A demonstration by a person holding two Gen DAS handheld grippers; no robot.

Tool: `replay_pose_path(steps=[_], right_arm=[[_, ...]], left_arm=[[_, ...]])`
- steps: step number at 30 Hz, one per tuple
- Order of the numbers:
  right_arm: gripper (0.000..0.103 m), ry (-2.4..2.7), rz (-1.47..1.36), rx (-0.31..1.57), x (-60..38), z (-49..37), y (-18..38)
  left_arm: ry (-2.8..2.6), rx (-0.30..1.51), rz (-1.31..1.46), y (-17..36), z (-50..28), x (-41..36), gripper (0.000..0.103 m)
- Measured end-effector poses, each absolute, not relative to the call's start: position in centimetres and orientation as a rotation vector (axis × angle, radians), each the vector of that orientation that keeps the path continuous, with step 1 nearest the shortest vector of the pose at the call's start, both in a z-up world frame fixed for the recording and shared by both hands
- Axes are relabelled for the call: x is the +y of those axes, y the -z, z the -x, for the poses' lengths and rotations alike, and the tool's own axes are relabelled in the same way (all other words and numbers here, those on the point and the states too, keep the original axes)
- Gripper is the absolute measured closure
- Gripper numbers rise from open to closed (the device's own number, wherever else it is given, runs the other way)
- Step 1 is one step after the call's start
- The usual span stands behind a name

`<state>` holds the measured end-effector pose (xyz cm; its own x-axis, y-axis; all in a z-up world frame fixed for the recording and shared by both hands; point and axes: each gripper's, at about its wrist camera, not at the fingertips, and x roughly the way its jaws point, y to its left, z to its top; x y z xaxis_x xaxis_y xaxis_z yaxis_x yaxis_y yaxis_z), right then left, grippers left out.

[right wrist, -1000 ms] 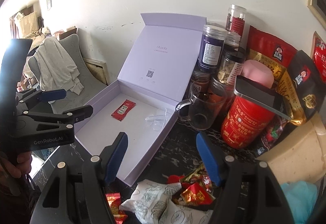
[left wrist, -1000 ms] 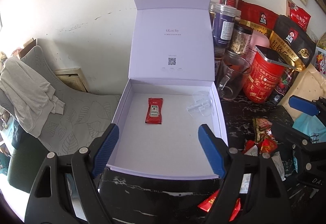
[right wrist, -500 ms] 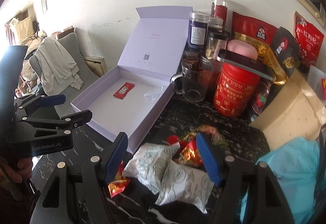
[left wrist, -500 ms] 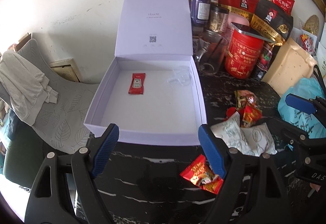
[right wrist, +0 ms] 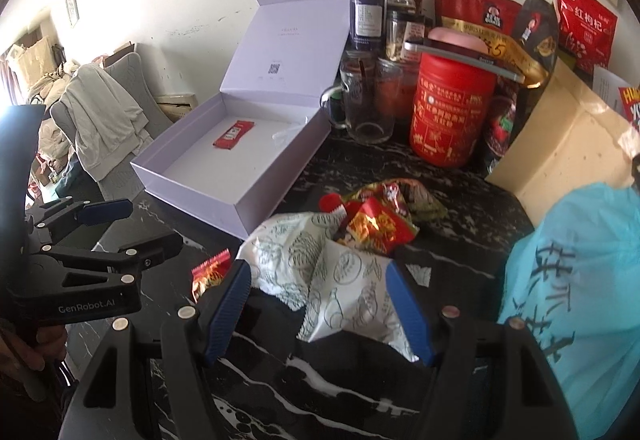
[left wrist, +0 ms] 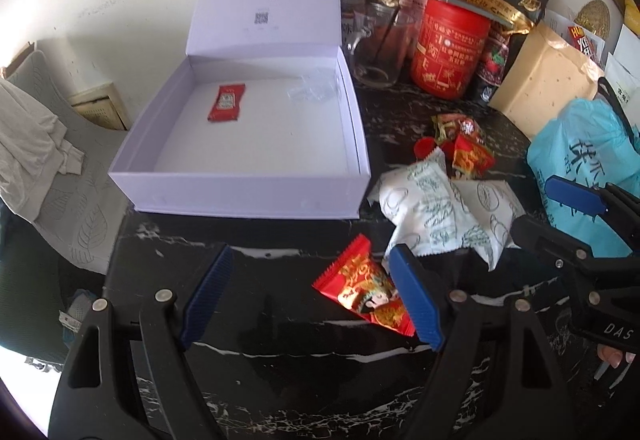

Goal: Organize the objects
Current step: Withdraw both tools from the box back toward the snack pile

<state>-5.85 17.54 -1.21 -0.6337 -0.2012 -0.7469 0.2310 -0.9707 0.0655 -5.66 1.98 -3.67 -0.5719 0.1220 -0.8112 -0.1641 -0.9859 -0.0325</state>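
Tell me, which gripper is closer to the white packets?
Right. The right gripper has the white packets lying between its open fingers. The left gripper hangs over bare table beside them, next to a red packet.

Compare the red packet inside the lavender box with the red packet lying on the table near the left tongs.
The red packet in the box is plain, slim and dark-labelled; the red packet on the table is wider, with gold print and a cartoon figure. The first lies flat inside the lavender box; the second rests on the black marble table, partly behind a pad of the left tongs. Both are sealed red sachets.
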Motion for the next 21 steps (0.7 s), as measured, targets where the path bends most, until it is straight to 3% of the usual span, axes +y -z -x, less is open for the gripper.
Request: replay_pose_path(steps=[21], right_arm=[[0.015, 2.669, -1.271, 0.011, 19.3, 7.3, 5.7]], left_arm=[[-2.463, 0.116, 1.424, 8.4, 5.9, 4.5, 0.023]])
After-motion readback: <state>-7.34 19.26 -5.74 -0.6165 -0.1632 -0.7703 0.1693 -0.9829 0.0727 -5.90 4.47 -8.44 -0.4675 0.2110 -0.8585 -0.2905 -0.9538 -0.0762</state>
